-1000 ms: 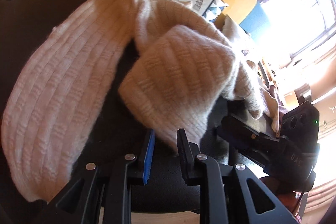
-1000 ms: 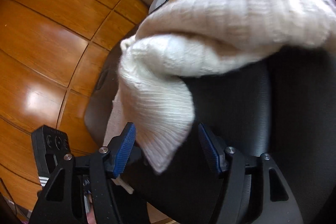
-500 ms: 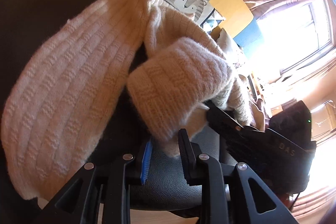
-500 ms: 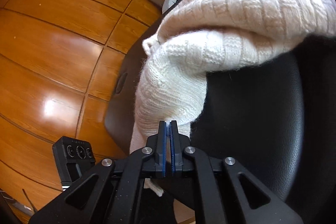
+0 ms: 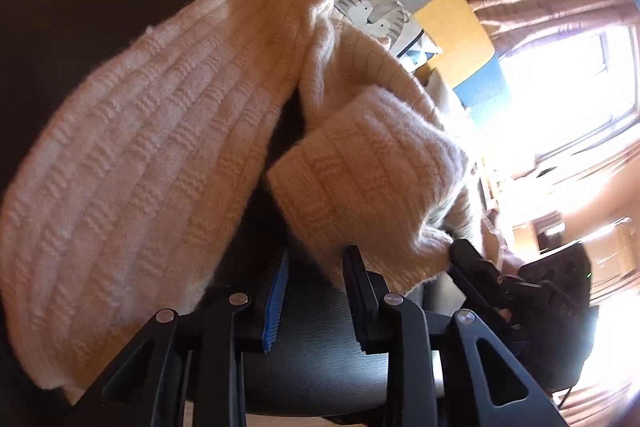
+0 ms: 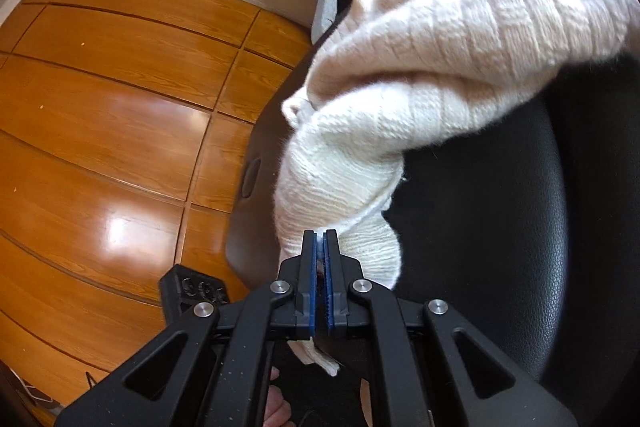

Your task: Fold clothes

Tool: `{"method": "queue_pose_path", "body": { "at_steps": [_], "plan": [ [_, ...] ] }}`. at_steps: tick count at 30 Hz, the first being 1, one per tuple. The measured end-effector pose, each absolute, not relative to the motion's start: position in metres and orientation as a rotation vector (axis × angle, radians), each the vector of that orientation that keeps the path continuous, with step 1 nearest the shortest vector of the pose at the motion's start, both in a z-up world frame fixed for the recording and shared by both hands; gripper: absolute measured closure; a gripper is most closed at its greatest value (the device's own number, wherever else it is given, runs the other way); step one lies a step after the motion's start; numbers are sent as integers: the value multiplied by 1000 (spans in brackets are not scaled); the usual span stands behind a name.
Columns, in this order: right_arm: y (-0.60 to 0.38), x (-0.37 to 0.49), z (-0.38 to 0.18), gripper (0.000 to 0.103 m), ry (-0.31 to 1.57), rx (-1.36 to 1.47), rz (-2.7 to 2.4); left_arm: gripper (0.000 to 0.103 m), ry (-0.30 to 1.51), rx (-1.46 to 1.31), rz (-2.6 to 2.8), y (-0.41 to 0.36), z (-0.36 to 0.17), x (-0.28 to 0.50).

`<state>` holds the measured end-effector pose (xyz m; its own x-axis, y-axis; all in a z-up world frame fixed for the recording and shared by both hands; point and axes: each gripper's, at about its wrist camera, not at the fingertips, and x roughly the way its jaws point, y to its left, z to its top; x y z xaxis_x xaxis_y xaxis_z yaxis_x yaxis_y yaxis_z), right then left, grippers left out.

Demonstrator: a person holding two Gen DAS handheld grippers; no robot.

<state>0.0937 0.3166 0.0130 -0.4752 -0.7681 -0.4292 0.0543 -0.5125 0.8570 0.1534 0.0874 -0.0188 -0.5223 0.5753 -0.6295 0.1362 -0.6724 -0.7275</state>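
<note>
- Cream knitted sweater (image 5: 132, 163) draped over black chair (image 6: 500, 195)
- Right gripper (image 6: 319, 239) clamped tight on sweater's hanging end
- Left gripper (image 5: 316, 263) spread, just been opening, folded cuff (image 5: 360, 195) above the gap, unpinched

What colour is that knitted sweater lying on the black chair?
Cream, with a ribbed knit texture. The sweater shows best in the left wrist view.
</note>
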Motion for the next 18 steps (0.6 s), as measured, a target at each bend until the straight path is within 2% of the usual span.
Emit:
{"method": "queue_pose_path", "body": {
  "at_steps": [9,15,18],
  "plan": [
    [317,94,20,100,-1125,1150,-2033,67,-1601,-1091,1883,79,-52,149],
    [319,95,16,100,-1142,1169,-2015,63,-1684,-926,1972,70,-51,165],
    [315,91,13,100,-1142,1182,-2006,63,-1664,-909,2021,70,-48,163]
  ]
}}
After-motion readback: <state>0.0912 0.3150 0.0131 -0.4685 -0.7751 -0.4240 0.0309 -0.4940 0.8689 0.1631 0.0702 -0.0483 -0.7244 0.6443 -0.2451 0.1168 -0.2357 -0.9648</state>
